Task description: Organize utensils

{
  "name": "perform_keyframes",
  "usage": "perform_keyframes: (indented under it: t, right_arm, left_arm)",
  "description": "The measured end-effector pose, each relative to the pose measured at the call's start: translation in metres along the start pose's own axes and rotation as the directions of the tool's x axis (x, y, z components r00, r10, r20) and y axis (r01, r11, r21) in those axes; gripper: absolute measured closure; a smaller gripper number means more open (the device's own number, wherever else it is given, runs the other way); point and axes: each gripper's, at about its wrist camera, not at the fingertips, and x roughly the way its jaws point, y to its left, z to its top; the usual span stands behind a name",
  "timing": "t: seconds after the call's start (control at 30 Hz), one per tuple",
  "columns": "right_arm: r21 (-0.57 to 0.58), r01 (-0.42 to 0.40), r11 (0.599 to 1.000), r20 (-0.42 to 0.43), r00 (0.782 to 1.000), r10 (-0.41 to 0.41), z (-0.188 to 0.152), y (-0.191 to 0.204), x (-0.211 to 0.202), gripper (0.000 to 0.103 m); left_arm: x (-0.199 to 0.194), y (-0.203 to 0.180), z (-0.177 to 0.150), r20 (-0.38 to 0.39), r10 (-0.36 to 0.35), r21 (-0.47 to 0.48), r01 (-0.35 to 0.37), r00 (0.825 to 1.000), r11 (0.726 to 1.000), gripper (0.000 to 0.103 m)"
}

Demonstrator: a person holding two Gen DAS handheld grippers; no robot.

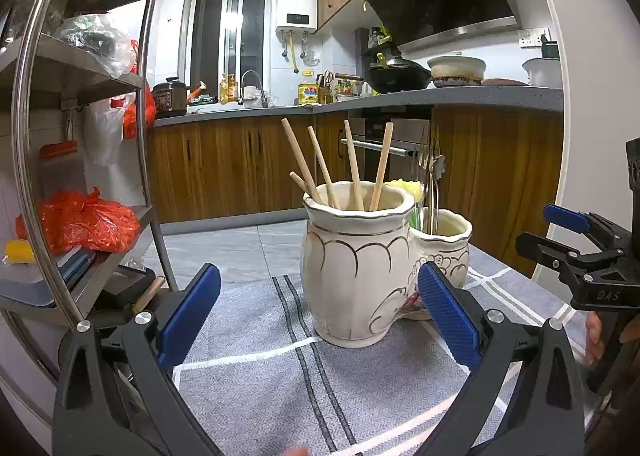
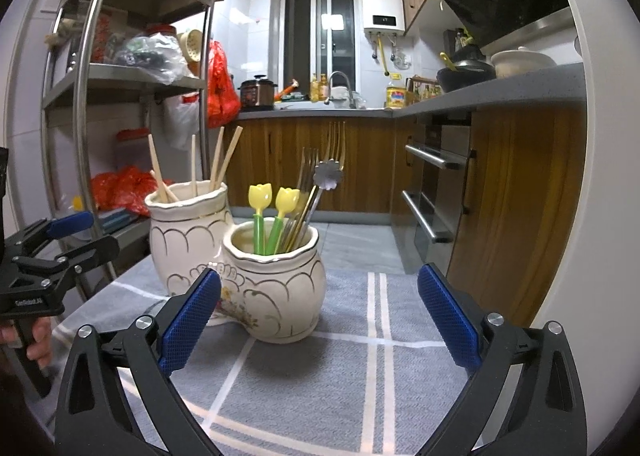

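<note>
A cream double ceramic holder stands on a grey striped cloth (image 1: 248, 336). Its tall pot (image 1: 356, 268) holds several wooden chopsticks (image 1: 352, 167). Its short pot (image 2: 276, 284) holds metal forks (image 2: 316, 183), a flower-ended utensil (image 2: 329, 175) and two yellow tulip-topped green utensils (image 2: 272, 211). My left gripper (image 1: 320, 316) is open and empty, just in front of the tall pot. My right gripper (image 2: 320, 316) is open and empty, in front of the short pot. Each gripper shows at the other view's edge, the right in the left wrist view (image 1: 568, 240) and the left in the right wrist view (image 2: 68, 240).
A steel shelf rack (image 1: 24, 143) with orange bags (image 1: 84, 219) stands close on the left. Wooden kitchen cabinets (image 2: 516, 195) and an oven (image 2: 436, 183) stand on the right. The counter behind carries a wok (image 1: 396, 75), cooker and bottles.
</note>
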Motion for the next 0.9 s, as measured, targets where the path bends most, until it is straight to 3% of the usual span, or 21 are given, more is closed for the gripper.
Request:
perform_keyframes:
  t: [0.9]
  right_arm:
    - [0.009,0.032,0.999,-0.004,0.999,-0.032,-0.0024,-0.0035,0.0028,0.005]
  left_arm:
    - [0.0003,0.001,0.0003,-0.002,0.006,-0.002,-0.006,1.0,1.0,0.006]
